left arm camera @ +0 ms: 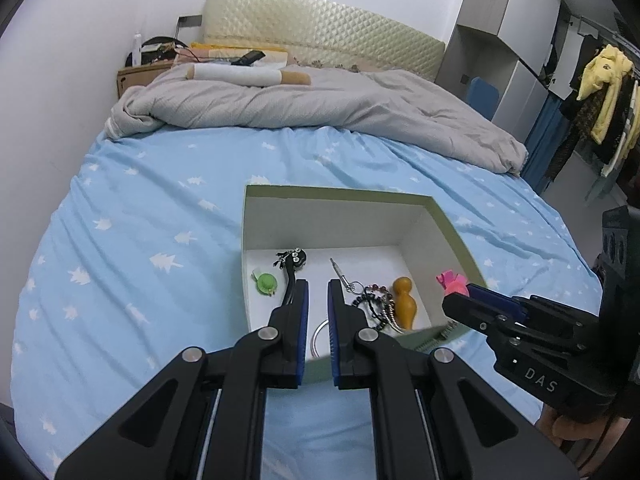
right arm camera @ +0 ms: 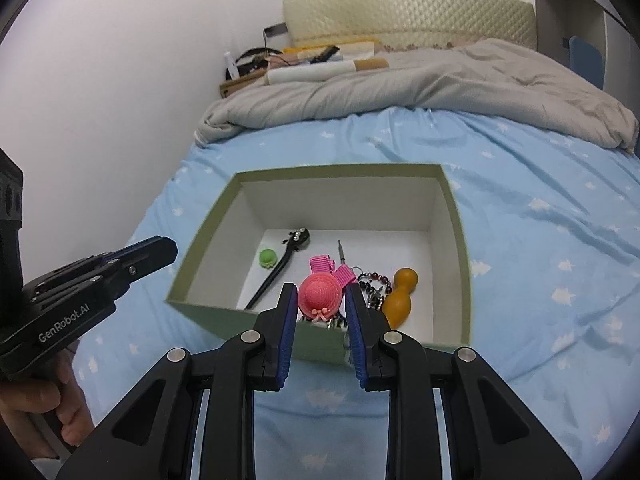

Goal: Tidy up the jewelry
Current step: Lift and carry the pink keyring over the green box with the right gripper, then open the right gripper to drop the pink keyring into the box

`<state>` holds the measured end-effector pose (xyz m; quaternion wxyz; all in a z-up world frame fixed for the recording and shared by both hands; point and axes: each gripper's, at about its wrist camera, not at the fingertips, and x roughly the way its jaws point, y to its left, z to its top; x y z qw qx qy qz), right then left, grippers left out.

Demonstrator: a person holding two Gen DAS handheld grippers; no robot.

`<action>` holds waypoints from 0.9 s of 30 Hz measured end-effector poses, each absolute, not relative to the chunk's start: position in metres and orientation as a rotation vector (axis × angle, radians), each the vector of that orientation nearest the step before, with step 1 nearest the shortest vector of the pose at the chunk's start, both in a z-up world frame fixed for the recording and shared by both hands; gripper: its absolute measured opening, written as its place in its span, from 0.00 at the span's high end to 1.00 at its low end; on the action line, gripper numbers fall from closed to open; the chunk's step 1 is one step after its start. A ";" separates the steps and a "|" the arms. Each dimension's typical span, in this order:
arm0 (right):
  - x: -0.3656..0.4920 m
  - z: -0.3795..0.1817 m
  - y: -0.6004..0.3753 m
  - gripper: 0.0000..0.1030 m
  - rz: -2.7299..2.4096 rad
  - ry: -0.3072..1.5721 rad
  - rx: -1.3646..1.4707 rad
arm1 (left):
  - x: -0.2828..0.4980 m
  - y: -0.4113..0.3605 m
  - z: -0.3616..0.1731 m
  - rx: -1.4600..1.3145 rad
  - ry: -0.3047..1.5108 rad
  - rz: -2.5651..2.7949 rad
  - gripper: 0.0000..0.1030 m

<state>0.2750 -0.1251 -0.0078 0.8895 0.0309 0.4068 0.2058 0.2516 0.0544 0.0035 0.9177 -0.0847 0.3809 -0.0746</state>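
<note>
A green box [left arm camera: 340,192] with a white inside stands open on the blue bed sheet. In it lie a black rhinestone hair clip [left arm camera: 294,260], a small green piece [left arm camera: 266,283], a silver pin [left arm camera: 340,274], a bead bracelet [left arm camera: 374,300], a silver ring [left arm camera: 318,338] and an orange gourd [left arm camera: 404,302]. My left gripper [left arm camera: 318,290] hangs over the box's near wall, shut with nothing between its pads. My right gripper [right arm camera: 321,296] is shut on a pink hat hair clip [right arm camera: 320,292] above the near side of the box [right arm camera: 340,170]. From the left wrist view, the right gripper [left arm camera: 460,300] reaches in over the box's right corner.
A rumpled grey duvet [left arm camera: 320,100] covers the far half of the bed below a padded headboard [left arm camera: 320,28]. A wardrobe and hanging clothes [left arm camera: 600,92] stand to the right. A hand [right arm camera: 40,412] holds the left gripper [right arm camera: 160,250] to the left of the box.
</note>
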 end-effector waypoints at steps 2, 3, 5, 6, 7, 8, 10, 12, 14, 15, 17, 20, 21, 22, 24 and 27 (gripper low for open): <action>0.287 -0.014 -0.122 0.78 0.426 0.866 0.059 | 0.260 0.055 -0.001 -0.175 0.797 -0.153 0.91; 0.290 -0.016 -0.120 0.78 0.425 0.872 0.059 | 0.263 0.054 -0.003 -0.175 0.799 -0.154 0.91; 0.298 -0.020 -0.117 0.78 0.423 0.887 0.060 | 0.268 0.054 -0.005 -0.174 0.803 -0.156 0.91; 0.301 -0.021 -0.117 0.78 0.422 0.892 0.058 | 0.270 0.053 -0.006 -0.174 0.805 -0.157 0.91; 0.304 -0.024 -0.115 0.78 0.423 0.899 0.055 | 0.272 0.053 -0.008 -0.174 0.809 -0.157 0.91; 0.307 -0.026 -0.114 0.78 0.424 0.907 0.051 | 0.273 0.052 -0.009 -0.173 0.813 -0.157 0.91; 0.309 -0.029 -0.113 0.78 0.426 0.919 0.049 | 0.276 0.052 -0.010 -0.171 0.819 -0.157 0.91; 0.311 -0.030 -0.113 0.78 0.429 0.925 0.052 | 0.278 0.053 -0.010 -0.170 0.823 -0.157 0.91; 0.312 -0.029 -0.115 0.78 0.434 0.928 0.059 | 0.278 0.052 -0.009 -0.169 0.821 -0.156 0.91; 0.312 -0.027 -0.115 0.77 0.434 0.925 0.062 | 0.279 0.052 -0.007 -0.165 0.821 -0.155 0.91; 0.311 -0.019 -0.119 0.75 0.432 0.909 0.068 | 0.278 0.052 -0.002 -0.158 0.818 -0.155 0.91; 0.308 -0.002 -0.124 0.72 0.426 0.876 0.075 | 0.277 0.053 0.009 -0.148 0.807 -0.153 0.91; 0.307 0.003 -0.126 0.72 0.426 0.867 0.077 | 0.275 0.053 0.014 -0.145 0.799 -0.152 0.91; 0.306 0.010 -0.128 0.72 0.423 0.855 0.079 | 0.274 0.053 0.018 -0.143 0.794 -0.150 0.91; 0.301 0.025 -0.134 0.72 0.419 0.825 0.084 | 0.271 0.054 0.027 -0.137 0.784 -0.146 0.90; 0.295 0.044 -0.137 0.72 0.415 0.791 0.086 | 0.265 0.054 0.041 -0.129 0.764 -0.142 0.86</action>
